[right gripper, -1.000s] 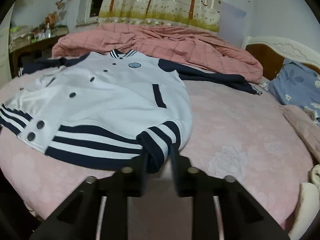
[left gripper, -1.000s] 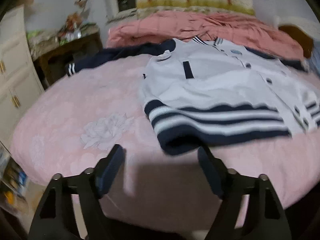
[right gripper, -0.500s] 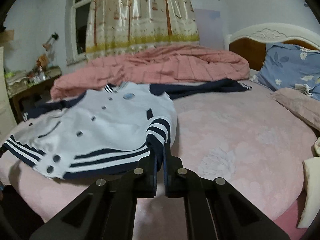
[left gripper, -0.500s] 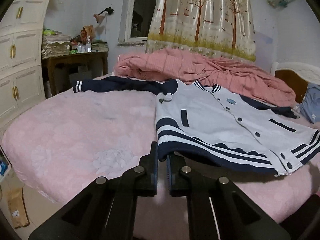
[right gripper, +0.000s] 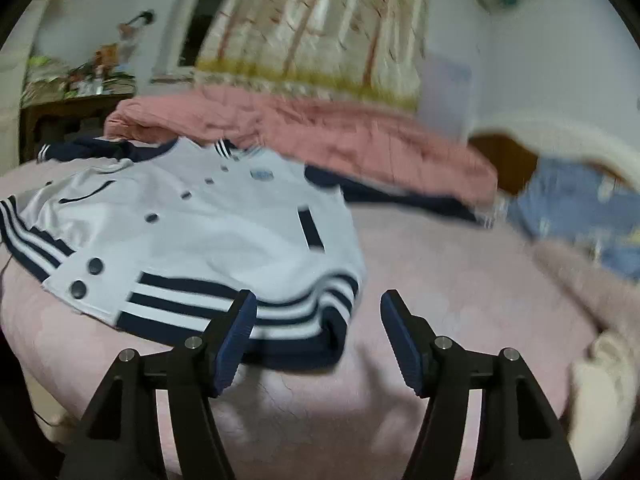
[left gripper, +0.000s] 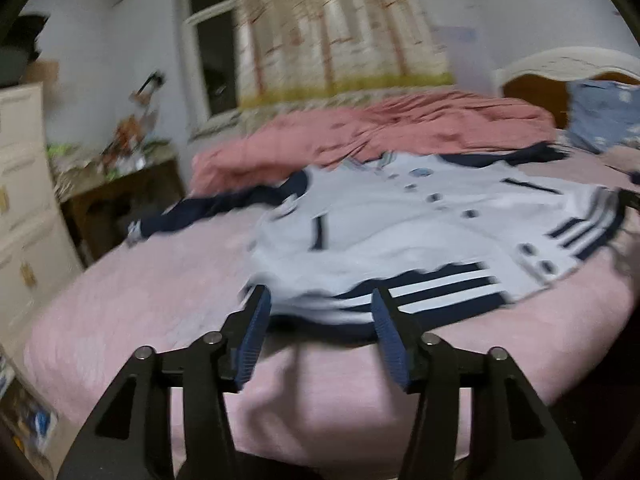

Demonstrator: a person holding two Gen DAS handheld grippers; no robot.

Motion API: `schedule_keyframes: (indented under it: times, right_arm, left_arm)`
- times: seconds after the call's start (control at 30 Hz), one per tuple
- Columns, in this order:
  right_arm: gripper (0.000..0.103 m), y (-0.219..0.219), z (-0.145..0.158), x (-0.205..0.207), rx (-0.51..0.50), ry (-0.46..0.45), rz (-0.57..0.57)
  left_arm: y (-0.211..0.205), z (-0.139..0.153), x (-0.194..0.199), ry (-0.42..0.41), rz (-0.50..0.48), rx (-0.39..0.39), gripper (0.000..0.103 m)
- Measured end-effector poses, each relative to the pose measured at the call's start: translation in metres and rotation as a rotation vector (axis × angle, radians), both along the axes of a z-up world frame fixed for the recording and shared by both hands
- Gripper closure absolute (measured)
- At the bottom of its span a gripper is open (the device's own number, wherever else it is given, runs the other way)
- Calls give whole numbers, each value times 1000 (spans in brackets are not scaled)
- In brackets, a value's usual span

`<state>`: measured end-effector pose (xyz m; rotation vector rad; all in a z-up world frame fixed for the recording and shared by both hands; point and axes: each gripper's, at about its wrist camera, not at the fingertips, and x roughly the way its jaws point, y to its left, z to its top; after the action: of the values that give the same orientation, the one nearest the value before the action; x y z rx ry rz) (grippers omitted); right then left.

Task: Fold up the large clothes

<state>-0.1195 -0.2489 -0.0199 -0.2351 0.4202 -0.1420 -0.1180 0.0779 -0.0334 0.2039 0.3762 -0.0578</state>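
Observation:
A white varsity jacket (left gripper: pixel 400 224) with navy sleeves, dark snaps and a navy-and-white striped hem lies spread face up on the pink bed (left gripper: pixel 168 296). It also shows in the right wrist view (right gripper: pixel 208 224). My left gripper (left gripper: pixel 320 312) is open and empty, just in front of the hem's left corner. My right gripper (right gripper: pixel 316 316) is open and empty, with the hem's right corner (right gripper: pixel 332 320) lying between its fingers. One navy sleeve (left gripper: pixel 224 208) stretches left; the other (right gripper: pixel 404 200) stretches right.
A crumpled pink quilt (left gripper: pixel 384 128) lies along the far side of the bed. A blue floral pillow (right gripper: pixel 580 208) and headboard (left gripper: pixel 560 72) are at the right. A cream cabinet (left gripper: pixel 20 208) and cluttered wooden table (left gripper: pixel 120 184) stand left. A cream object (right gripper: pixel 600 376) lies at the bed's right edge.
Both grippers were shut on the hem corners half a second ago; now both are open and the hem lies on the bed. Both views are motion-blurred.

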Motion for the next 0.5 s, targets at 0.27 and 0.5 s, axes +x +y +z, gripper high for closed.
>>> schedule_keyframes:
  times: [0.27, 0.5]
  right_arm:
    - [29, 56, -13, 16, 33, 218, 303]
    - [15, 73, -47, 37, -142, 366, 261]
  left_arm:
    - [-50, -3, 35, 188, -213, 57, 37]
    - [-75, -22, 54, 257, -166, 264, 23]
